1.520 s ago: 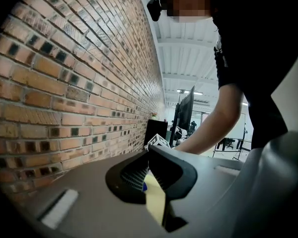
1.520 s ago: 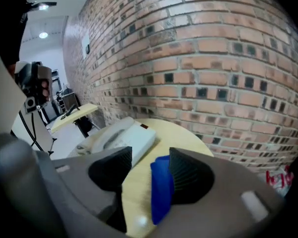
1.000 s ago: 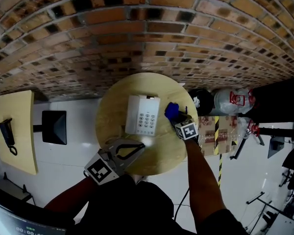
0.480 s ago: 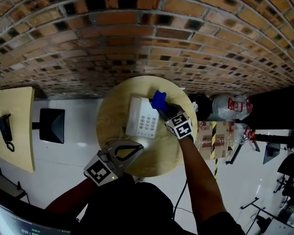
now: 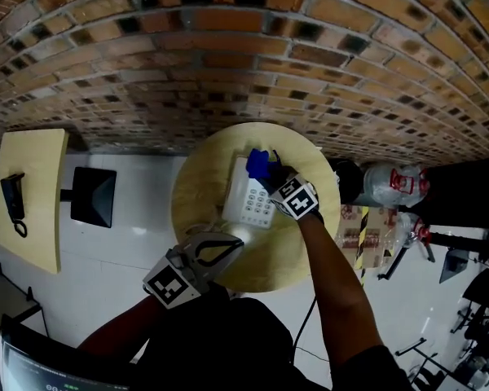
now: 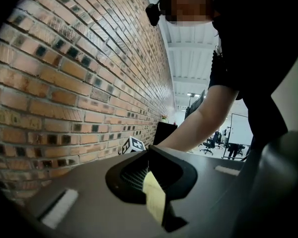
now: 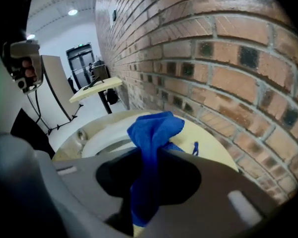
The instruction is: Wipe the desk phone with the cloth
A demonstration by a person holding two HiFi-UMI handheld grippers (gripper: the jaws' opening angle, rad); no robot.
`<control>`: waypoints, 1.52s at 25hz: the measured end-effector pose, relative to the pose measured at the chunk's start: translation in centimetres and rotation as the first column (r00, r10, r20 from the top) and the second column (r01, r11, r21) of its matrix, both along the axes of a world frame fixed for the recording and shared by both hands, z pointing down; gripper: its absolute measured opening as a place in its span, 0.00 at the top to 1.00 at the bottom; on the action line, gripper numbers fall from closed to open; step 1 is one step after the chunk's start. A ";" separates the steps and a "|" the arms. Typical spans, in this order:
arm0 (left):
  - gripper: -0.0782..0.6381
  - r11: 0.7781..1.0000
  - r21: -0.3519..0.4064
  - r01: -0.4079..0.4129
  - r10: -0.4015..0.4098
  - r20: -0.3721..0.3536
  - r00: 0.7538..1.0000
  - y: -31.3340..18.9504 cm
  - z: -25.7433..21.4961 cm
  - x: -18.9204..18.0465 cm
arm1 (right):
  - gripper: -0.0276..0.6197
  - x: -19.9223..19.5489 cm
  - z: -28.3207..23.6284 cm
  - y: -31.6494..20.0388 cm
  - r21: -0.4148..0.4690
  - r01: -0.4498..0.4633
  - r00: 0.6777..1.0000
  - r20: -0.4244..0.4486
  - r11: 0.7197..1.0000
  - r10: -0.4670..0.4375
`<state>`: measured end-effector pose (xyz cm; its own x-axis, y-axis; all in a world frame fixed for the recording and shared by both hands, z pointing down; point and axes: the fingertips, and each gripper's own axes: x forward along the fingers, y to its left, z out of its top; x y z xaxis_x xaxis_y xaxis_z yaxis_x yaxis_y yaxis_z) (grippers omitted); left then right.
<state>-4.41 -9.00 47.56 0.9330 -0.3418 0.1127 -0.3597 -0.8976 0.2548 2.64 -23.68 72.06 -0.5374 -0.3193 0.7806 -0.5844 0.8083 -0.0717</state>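
A white desk phone (image 5: pixel 246 202) lies on the round wooden table (image 5: pixel 197 194). My right gripper (image 5: pixel 266 173) is shut on a bunched blue cloth (image 5: pixel 258 162) and holds it over the phone's far end, near the brick wall. Its jaws have just been closing, with the cloth between them. In the right gripper view the cloth (image 7: pixel 152 132) sticks up out of the jaws, and the phone (image 7: pixel 105 137) lies beyond it. My left gripper (image 5: pixel 238 242) hovers at the table's near edge, shut and holding nothing; in its own view the left gripper (image 6: pixel 151 155) shows no object.
A brick wall (image 5: pixel 228 72) rises right behind the table. At left stands a second pale table (image 5: pixel 41 218) with a black handset (image 5: pixel 14 200), and beside it a dark square stand (image 5: pixel 92 196). Plastic bags and boxes (image 5: pixel 387 187) crowd the floor to the right.
My right gripper has carried the blue cloth from the table beside the phone's right side up and leftward over the phone's far end. The left gripper has barely shifted.
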 end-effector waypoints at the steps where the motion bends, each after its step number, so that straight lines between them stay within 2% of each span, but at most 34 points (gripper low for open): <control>1: 0.90 1.000 0.000 0.000 0.000 -0.002 1.000 0.0 0.1 -0.1 | 0.81 -0.6 0.2 1.2 -0.005 0.031 0.999 0.004 0.999 -0.031; 5: 0.90 1.000 0.012 -0.009 0.009 -0.008 1.000 0.2 0.1 0.4 | 0.81 -2.5 1.1 7.1 -0.053 0.098 0.995 0.041 0.994 -0.096; 9: 0.90 1.000 0.004 -0.010 0.010 -0.012 1.000 0.2 0.2 0.8 | 0.81 -3.9 2.6 13.8 -0.113 0.183 0.983 0.024 0.977 -0.182; 12: 0.90 1.000 0.003 -0.010 0.010 -0.010 1.000 0.5 0.1 0.9 | 0.81 -4.4 2.5 15.9 -0.131 0.183 0.983 0.056 0.974 -0.177; 15: 0.90 1.000 -0.015 -0.007 0.006 -0.015 1.000 0.7 0.0 0.9 | 0.81 -4.1 0.3 13.2 -0.081 0.122 0.988 0.106 0.989 -0.113; 18: 0.90 0.999 -0.037 0.000 0.000 -0.012 1.000 0.6 0.1 0.7 | 0.81 -3.0 -1.9 6.6 -0.016 0.025 0.992 0.124 1.000 -0.023; 21: 0.90 0.999 -0.039 0.005 -0.005 -0.002 1.000 0.6 0.3 0.5 | 0.81 -2.7 -3.2 0.3 0.037 -0.025 0.993 0.119 0.999 0.020; 24: 0.90 1.000 -0.005 0.002 -0.002 0.009 1.000 0.6 0.4 -0.1 | 0.81 -4.1 -3.4 -2.5 0.043 -0.007 0.996 0.089 0.999 0.003; 26: 0.90 0.999 -0.023 0.022 -0.022 0.006 1.000 0.6 0.4 -0.7 | 0.81 -6.0 -3.2 -2.0 0.051 0.046 0.997 0.061 0.998 -0.049; 29: 0.90 0.999 -0.034 0.036 -0.036 0.013 0.999 0.5 0.6 -1.5 | 0.81 -8.5 -3.2 1.2 0.072 0.135 0.990 0.033 0.988 -0.138; 32: 0.90 1.000 -0.013 0.027 -0.027 0.005 1.000 0.6 0.4 -1.4 | 0.81 -11.0 -2.3 6.9 0.064 0.263 0.965 -0.003 0.963 -0.263; 35: 0.90 1.000 0.005 0.005 -0.005 0.008 1.000 0.7 0.2 -1.1 | 0.81 -12.7 0.8 13.9 -0.014 0.357 0.934 -0.013 0.934 -0.357; 38: 0.90 1.000 -0.012 -0.006 0.005 -0.004 1.000 0.7 0.1 -0.5 | 0.81 -12.5 3.7 18.6 -0.094 0.380 0.924 -0.012 0.920 -0.383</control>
